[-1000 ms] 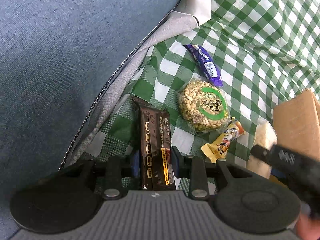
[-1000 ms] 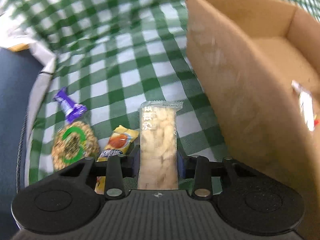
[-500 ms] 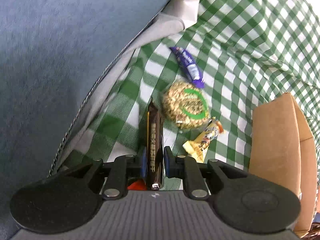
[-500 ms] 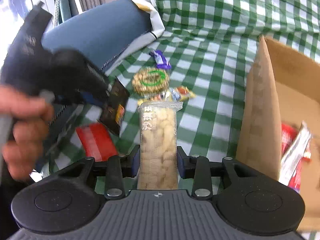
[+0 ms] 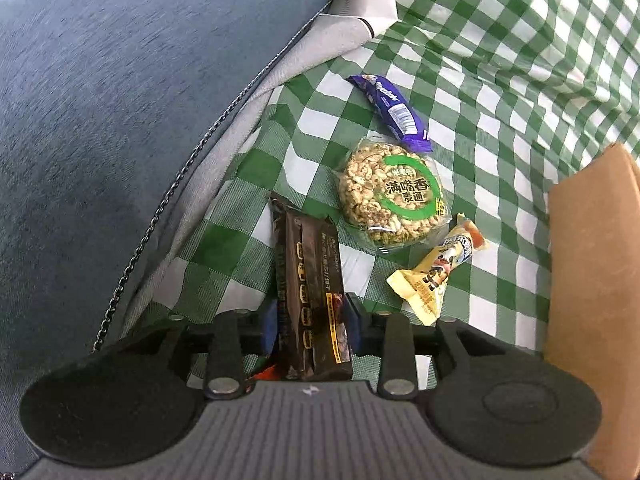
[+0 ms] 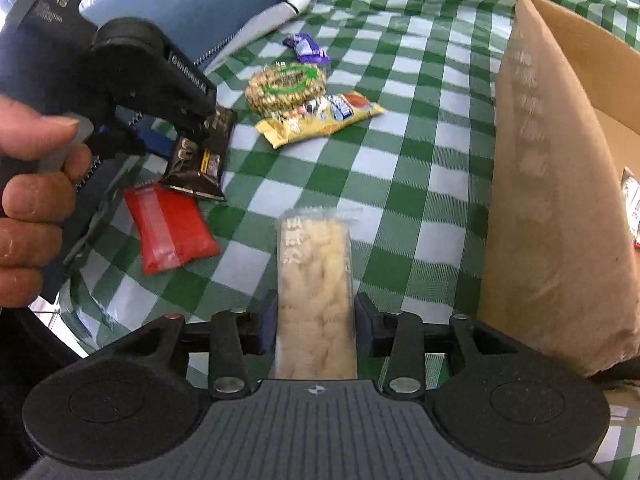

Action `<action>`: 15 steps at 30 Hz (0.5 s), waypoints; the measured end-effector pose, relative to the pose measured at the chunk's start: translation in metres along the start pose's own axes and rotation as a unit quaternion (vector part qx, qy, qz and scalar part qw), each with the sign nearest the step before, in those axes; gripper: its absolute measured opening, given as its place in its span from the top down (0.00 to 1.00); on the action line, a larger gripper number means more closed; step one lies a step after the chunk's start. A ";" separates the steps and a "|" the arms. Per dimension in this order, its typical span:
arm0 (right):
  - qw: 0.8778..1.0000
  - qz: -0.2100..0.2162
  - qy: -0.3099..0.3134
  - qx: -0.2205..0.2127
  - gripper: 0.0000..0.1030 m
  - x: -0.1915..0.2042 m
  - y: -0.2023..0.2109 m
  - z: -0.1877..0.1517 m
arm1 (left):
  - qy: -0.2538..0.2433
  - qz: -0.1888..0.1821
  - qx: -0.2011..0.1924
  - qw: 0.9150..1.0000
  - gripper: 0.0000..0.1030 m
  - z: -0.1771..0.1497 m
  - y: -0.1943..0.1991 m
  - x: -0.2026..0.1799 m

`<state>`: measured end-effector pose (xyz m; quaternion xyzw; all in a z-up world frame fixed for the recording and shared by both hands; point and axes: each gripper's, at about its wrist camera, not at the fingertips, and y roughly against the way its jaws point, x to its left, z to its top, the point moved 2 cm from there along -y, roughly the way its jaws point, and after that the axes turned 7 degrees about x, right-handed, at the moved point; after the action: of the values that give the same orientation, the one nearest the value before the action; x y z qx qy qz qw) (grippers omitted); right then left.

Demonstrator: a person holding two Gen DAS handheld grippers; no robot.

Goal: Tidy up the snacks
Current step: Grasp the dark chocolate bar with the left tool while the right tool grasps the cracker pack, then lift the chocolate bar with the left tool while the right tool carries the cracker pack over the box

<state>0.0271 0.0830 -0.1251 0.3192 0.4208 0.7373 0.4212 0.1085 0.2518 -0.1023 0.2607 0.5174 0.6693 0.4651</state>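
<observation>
My left gripper [image 5: 310, 324] is shut on a dark brown snack bar [image 5: 316, 280], and its jaws are opening. The right wrist view shows that bar [image 6: 200, 152] hanging tilted, its lower end over a red packet [image 6: 170, 228]. My right gripper [image 6: 316, 324] is shut on a pale cracker packet [image 6: 314, 280] and its jaws are opening too. It sits just left of the cardboard box [image 6: 552, 200]. A round puffed-grain cake [image 5: 390, 196], a purple wrapper [image 5: 390, 106] and a yellow wrapper [image 5: 436, 272] lie on the checked cloth [image 6: 420, 160].
The box's wall [image 5: 592, 280] rises at the right, and some packets [image 6: 632, 208] show inside it. A blue cushion [image 5: 120, 120] borders the cloth on the left. A person's hand [image 6: 24, 200] holds the left gripper's handle.
The dark bar stood on edge in the left gripper half a second ago and now lies flat between the fingers. The right gripper swung left, away from the box, with the cracker packet.
</observation>
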 end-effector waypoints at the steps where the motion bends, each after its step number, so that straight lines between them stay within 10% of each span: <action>1: 1.000 -0.001 0.001 0.002 0.58 0.000 0.000 0.000 | -0.007 0.007 0.000 1.000 0.59 0.000 -0.001 -0.003; 15: 1.000 -0.013 0.007 0.010 0.56 -0.002 -0.004 -0.001 | -0.065 0.087 -0.015 0.994 0.39 -0.003 -0.011 -0.039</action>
<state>0.0285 0.0821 -0.1293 0.3124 0.4351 0.7297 0.4250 0.1265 0.2158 -0.1089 0.3414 0.4513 0.6963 0.4415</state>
